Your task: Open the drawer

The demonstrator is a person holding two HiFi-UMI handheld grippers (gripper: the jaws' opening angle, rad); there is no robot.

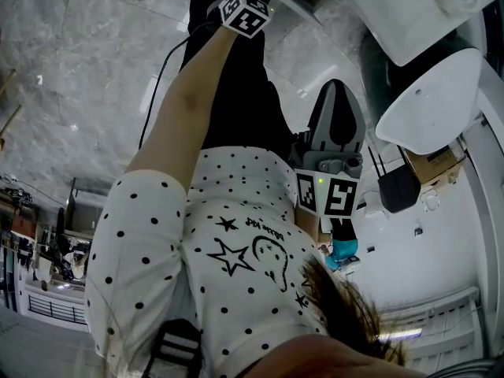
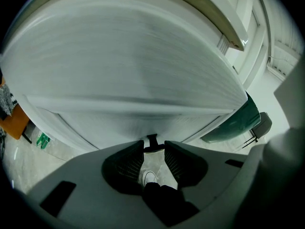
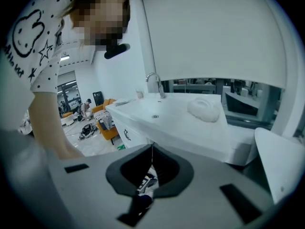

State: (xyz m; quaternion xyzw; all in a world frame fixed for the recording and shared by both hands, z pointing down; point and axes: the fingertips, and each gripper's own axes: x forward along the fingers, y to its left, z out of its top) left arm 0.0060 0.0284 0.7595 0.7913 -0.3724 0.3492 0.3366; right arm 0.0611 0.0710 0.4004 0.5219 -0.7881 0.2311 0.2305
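Note:
A white drawer front (image 2: 124, 61) fills the left gripper view, blurred as if in motion. At its lower edge is a small black handle (image 2: 152, 139). My left gripper (image 2: 153, 146) has its jaws closed onto that handle, a narrow gap left between them. In the head view its marker cube (image 1: 246, 12) is up at the end of an outstretched arm. My right gripper (image 3: 152, 147) is shut and holds nothing; it points at a white counter (image 3: 190, 128). The head view shows it (image 1: 337, 101) beside the person's body.
The counter carries a faucet (image 3: 153, 80), a sink drain (image 3: 155, 116) and a white lumpy object (image 3: 204, 109). A white shoe (image 2: 149, 177) and a dark trouser leg show between the left jaws. White rounded furniture (image 1: 429, 101) is at the right. Orange chairs (image 3: 107, 128) stand far off.

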